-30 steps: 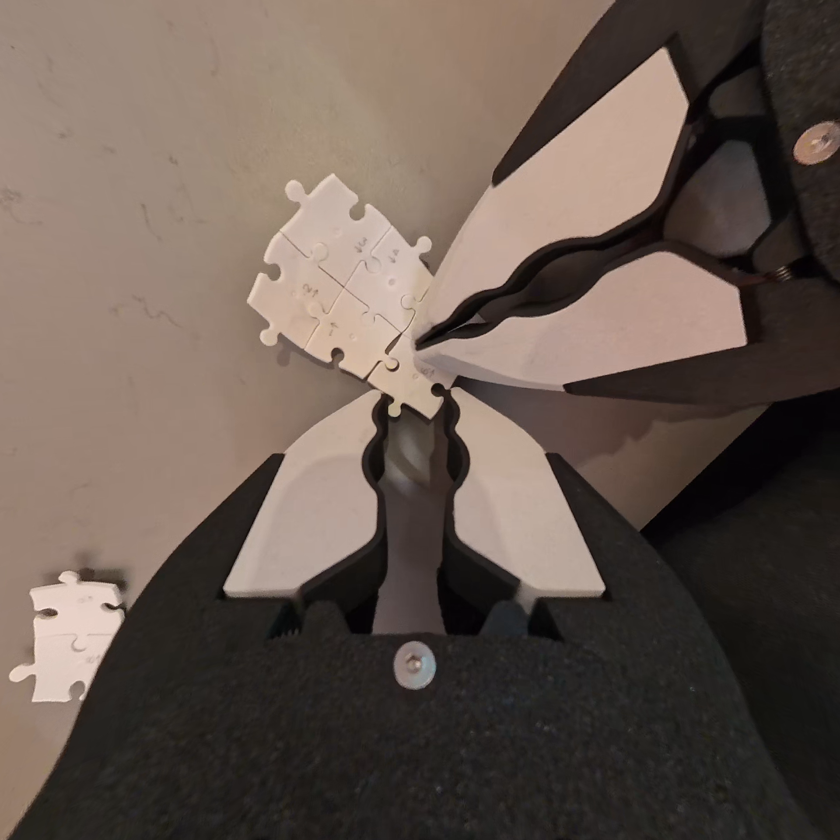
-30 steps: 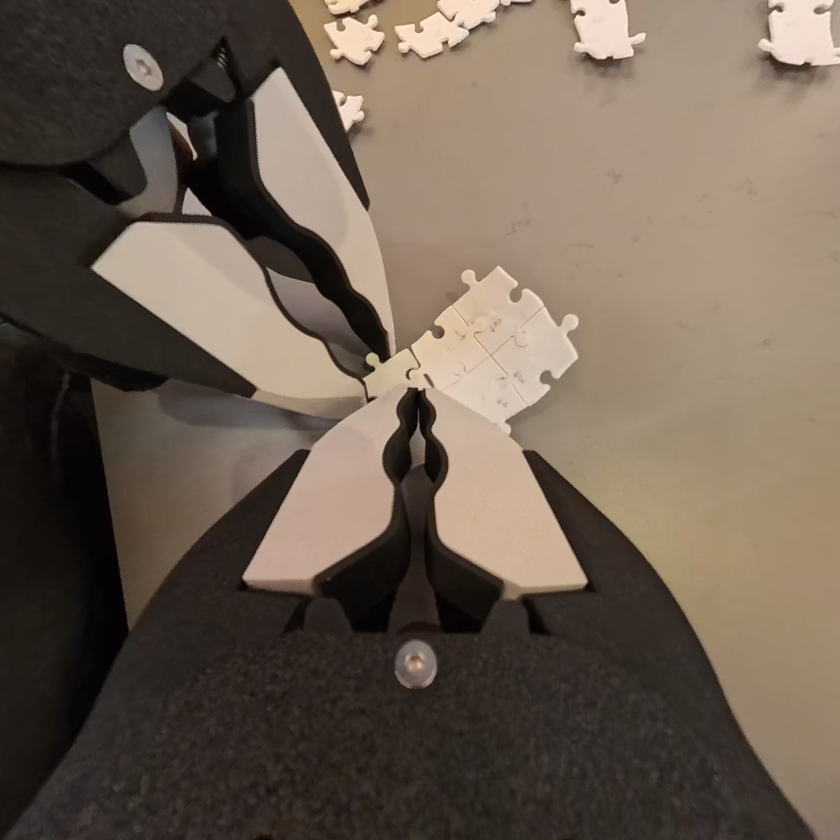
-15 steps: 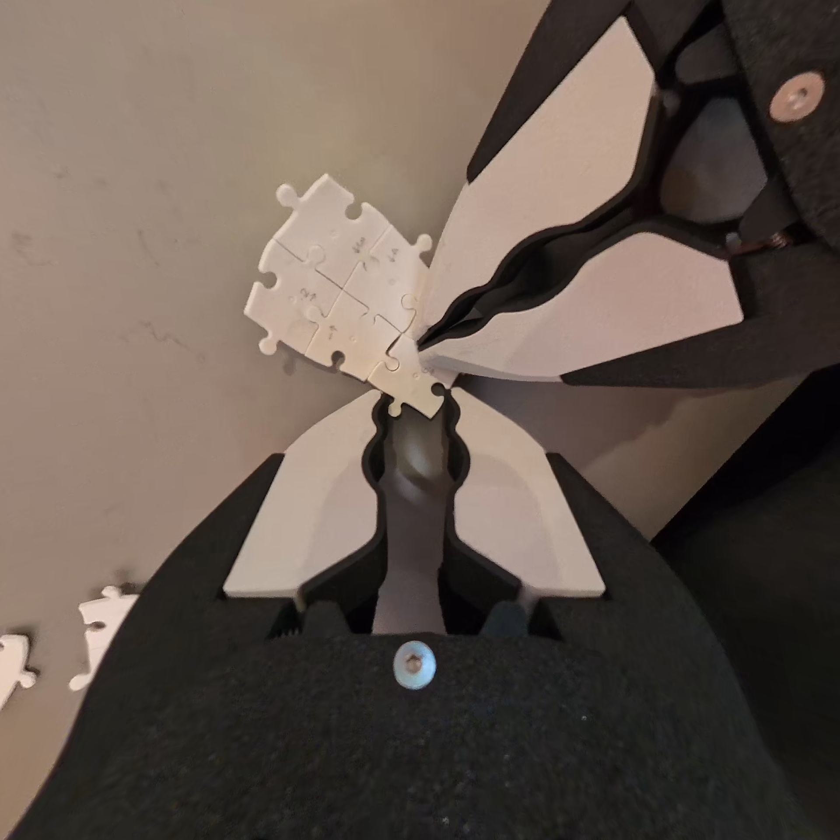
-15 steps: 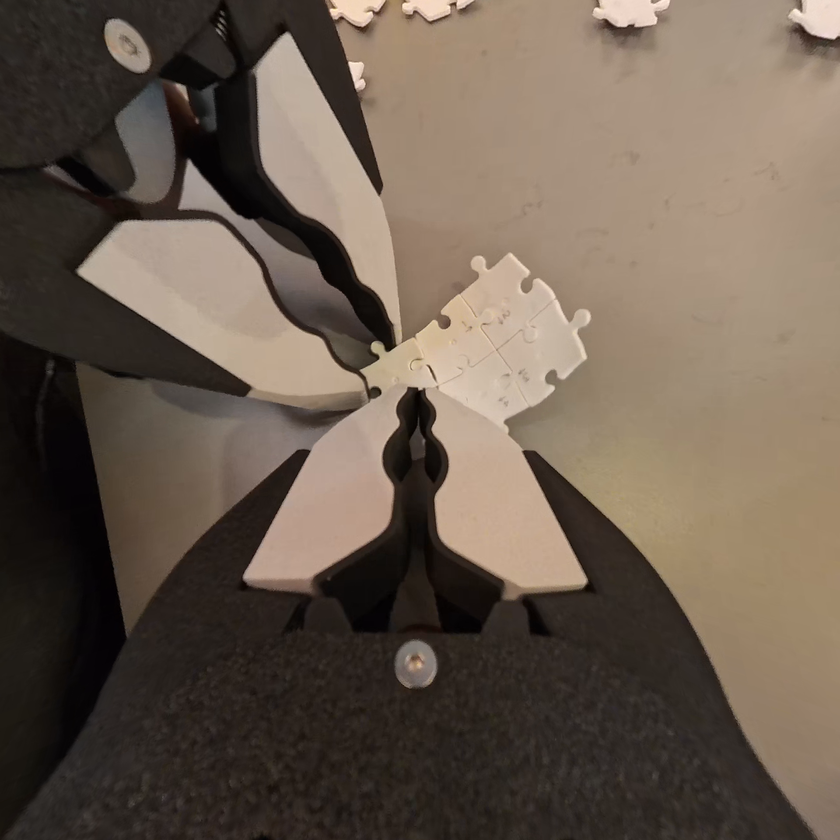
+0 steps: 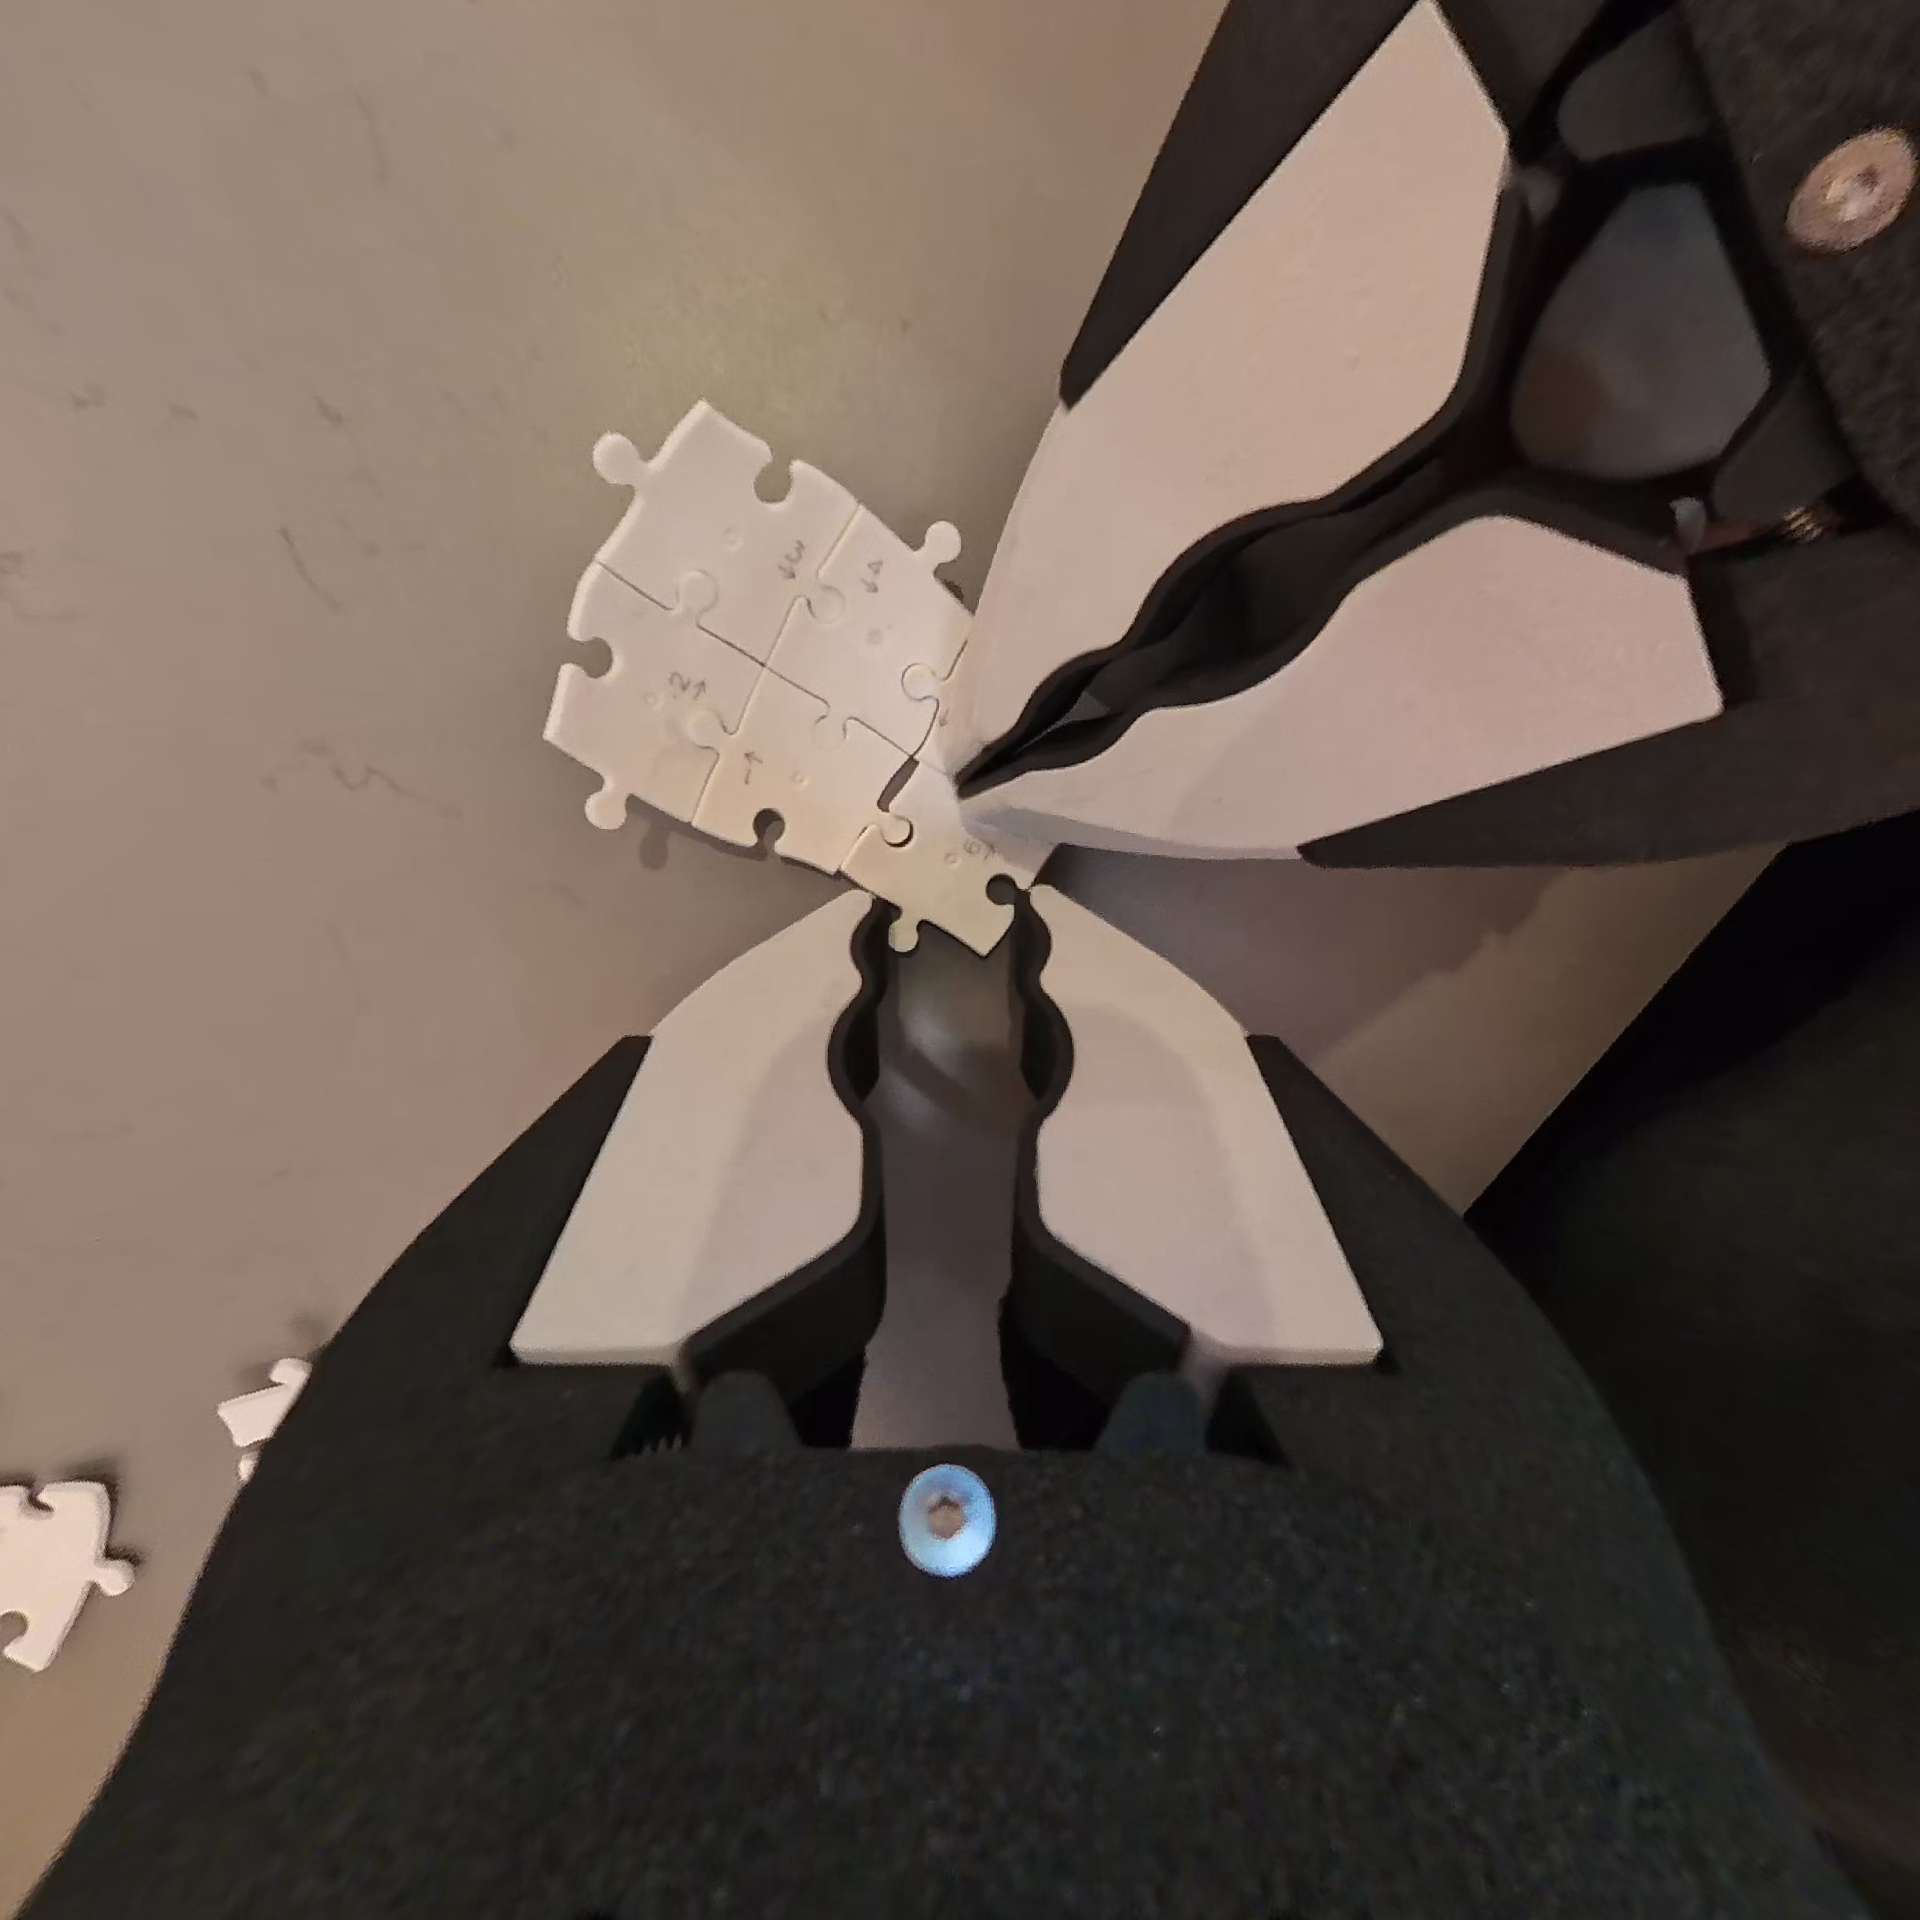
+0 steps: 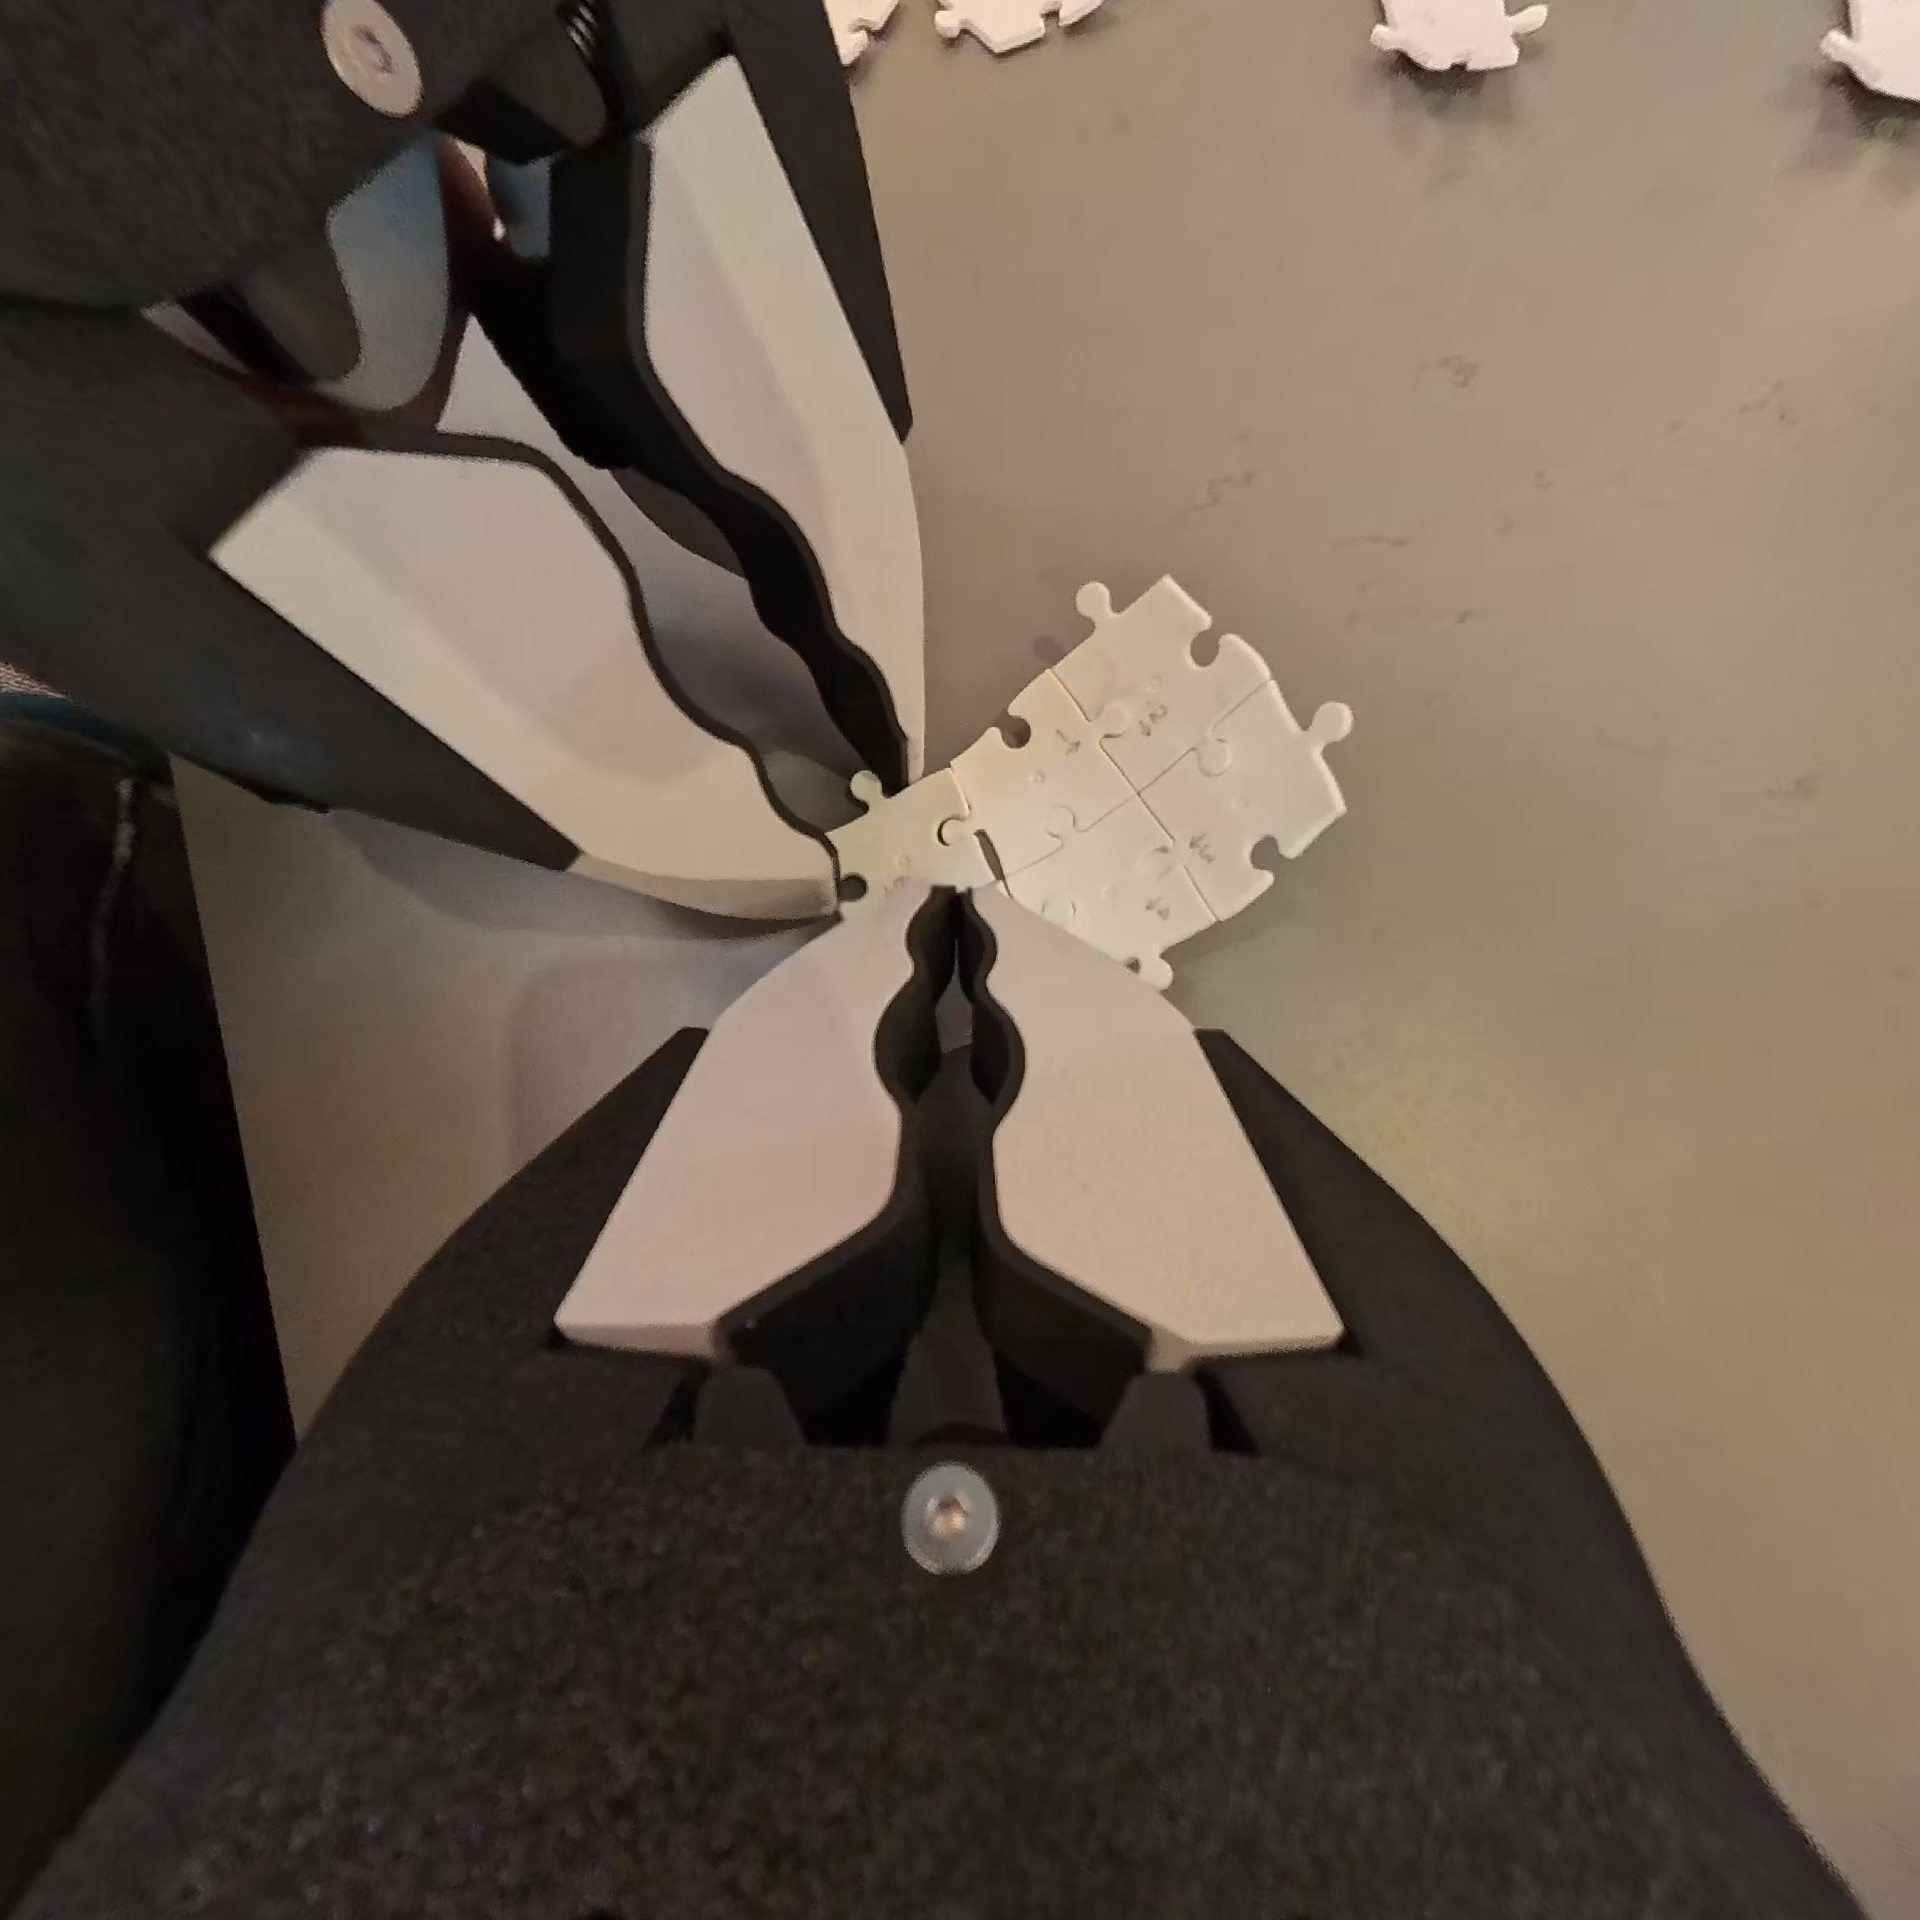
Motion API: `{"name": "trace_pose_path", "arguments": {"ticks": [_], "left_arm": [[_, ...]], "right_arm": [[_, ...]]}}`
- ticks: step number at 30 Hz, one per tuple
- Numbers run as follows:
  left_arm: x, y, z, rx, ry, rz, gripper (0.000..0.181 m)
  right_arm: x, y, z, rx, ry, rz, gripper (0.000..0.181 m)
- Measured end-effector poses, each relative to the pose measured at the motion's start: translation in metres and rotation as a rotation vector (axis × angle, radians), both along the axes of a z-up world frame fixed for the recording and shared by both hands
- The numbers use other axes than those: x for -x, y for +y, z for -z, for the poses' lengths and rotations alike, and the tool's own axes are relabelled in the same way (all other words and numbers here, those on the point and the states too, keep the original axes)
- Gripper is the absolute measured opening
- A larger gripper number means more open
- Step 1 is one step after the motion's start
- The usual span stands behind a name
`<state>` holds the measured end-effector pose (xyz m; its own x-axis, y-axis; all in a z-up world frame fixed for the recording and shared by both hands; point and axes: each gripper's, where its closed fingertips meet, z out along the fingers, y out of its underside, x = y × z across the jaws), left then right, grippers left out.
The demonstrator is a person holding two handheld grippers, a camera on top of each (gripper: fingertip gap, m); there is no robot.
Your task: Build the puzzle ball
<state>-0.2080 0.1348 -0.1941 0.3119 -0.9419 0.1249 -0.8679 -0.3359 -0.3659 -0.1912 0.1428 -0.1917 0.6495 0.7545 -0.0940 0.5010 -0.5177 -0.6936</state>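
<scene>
Left tool [image 5: 951,914] with black felt-textured body, pale grey pointed fingers [image 5: 748,1132], wavy black inner edges, one silver screw [image 5: 945,1536], right tool [image 6: 956,914] of matching build, spring by its hinge

A grey-beige table [image 6: 1507,436], faintly scuffed, was seen. Loose white puzzle pieces [image 6: 1455,31] were laid flat in a row towards its far edge in the right wrist view; two more pieces [image 5: 52,1558] were seen beside each other in the left wrist view.

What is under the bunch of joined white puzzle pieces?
Under the joined white puzzle pieces only the grey-beige table and a shadow show. The right claw hides their near corner.
</scene>
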Motion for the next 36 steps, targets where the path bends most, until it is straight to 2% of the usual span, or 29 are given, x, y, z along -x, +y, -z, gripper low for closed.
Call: {"name": "trace_pose_path", "arguments": {"ticks": [12,20,24,30,36], "left_arm": [[0.003,0.001,-0.001,-0.011,-0.001,-0.002,0.022],[0.005,-0.001,-0.011,0.002,-0.048,-0.001,0.022],[0.007,-0.001,-0.019,-0.006,-0.065,0.023,0.022],[0.009,0.002,-0.021,-0.026,-0.046,0.048,0.022],[0.008,0.004,-0.023,-0.029,-0.047,0.048,0.022]], "right_arm": [[-0.007,0.003,-0.008,-0.012,0.05,0.034,0.0],[-0.02,0.003,-0.016,-0.039,0.064,0.063,0.0],[-0.01,-0.013,-0.022,-0.037,0.116,-0.028,0.0],[-0.01,-0.021,-0.011,-0.023,0.042,-0.062,0.0],[0.004,-0.033,-0.017,-0.013,0.115,-0.14,0.0]]}}
